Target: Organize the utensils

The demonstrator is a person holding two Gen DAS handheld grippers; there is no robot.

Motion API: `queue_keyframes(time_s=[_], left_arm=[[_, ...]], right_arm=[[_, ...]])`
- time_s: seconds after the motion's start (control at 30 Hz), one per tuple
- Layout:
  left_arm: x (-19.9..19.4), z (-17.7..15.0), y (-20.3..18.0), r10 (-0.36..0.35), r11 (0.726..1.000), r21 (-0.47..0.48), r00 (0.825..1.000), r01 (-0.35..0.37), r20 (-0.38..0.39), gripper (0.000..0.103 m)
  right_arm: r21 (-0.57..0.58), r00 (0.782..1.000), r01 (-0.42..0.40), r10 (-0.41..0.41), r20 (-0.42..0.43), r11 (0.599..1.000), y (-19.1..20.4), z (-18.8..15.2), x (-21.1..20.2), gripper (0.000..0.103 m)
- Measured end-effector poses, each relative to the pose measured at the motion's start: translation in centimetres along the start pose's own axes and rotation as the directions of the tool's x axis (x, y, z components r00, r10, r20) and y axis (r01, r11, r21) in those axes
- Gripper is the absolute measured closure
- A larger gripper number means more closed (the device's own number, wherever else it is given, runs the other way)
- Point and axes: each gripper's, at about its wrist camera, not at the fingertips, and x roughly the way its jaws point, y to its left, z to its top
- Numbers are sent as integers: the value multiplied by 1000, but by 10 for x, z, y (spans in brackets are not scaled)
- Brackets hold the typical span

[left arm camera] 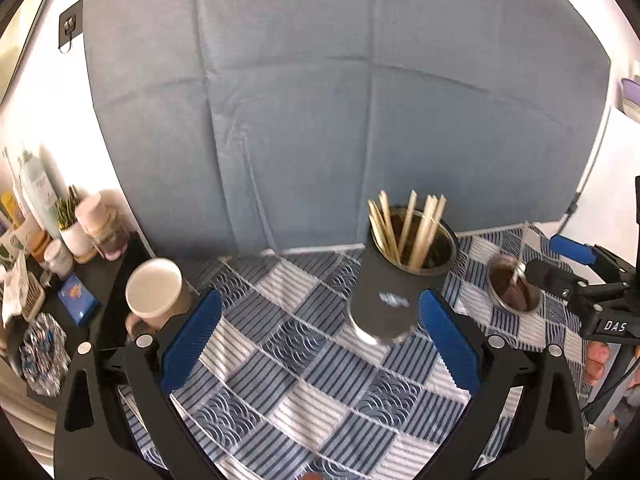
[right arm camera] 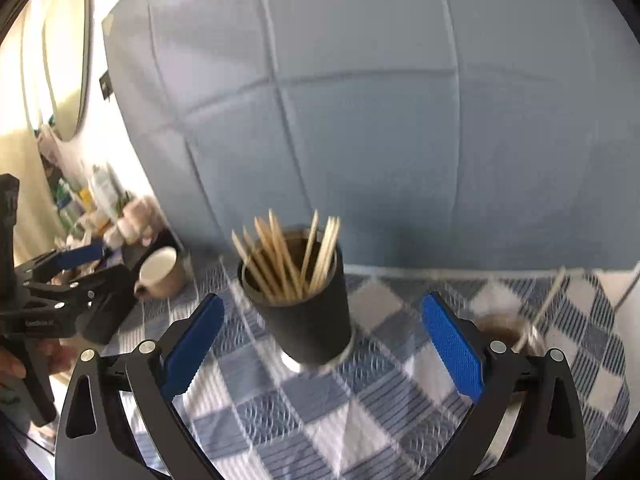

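A grey-blue padded panel backs the table, which is covered by a blue-and-white checked cloth (left arm camera: 304, 364). Your left gripper (left arm camera: 320, 336) and your right gripper (right arm camera: 324, 344) both have their jaws spread wide and hold nothing.

The black cup (left arm camera: 394, 280) stands ahead of the left jaws, close to the right-hand finger (left arm camera: 448, 344); in the right view it sits between the jaws, nearer the left one. It holds a loose bundle of chopsticks (left arm camera: 404, 228) leaning outward.

Beyond the right jaw of each gripper is a small metal cup (left arm camera: 514, 286) with one thin utensil; which kind is too blurred to tell. A cream mug (left arm camera: 156, 294), seemingly empty, sits beyond the left jaw.

The view is smeared, so I'd slow down, centre one gripper on your target, and keep the fingers off the leaning sticks.
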Motion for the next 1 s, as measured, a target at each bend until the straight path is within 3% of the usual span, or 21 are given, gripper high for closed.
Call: queue_keyframes(time_s=[0.17, 0.33, 0.57, 0.87, 1.0], left_arm=[[-12, -32, -14, -2, 1000, -12, 1000, 2, 3, 6], [-25, -58, -28, 34, 998, 43, 999, -35, 11, 6], [-40, -93, -35, 25, 1000, 17, 999, -25, -22, 6], [-63, -118, -40, 53, 998, -23, 996, -54, -66, 6], [-71, -128, -38, 71, 996, -46, 994, -75, -79, 6]], right_arm=[[-1, 998, 61, -61, 6, 998, 3, -35, -20, 8], [-22, 998, 60, -60, -27, 998, 12, -62, -38, 8], [25, 994, 79, -77, -72, 997, 17, -97, -53, 8], [82, 985, 130, -119, -127, 988, 18, -127, -73, 8], [72, 985, 146, -138, -99, 987, 20, -130, -82, 8]])
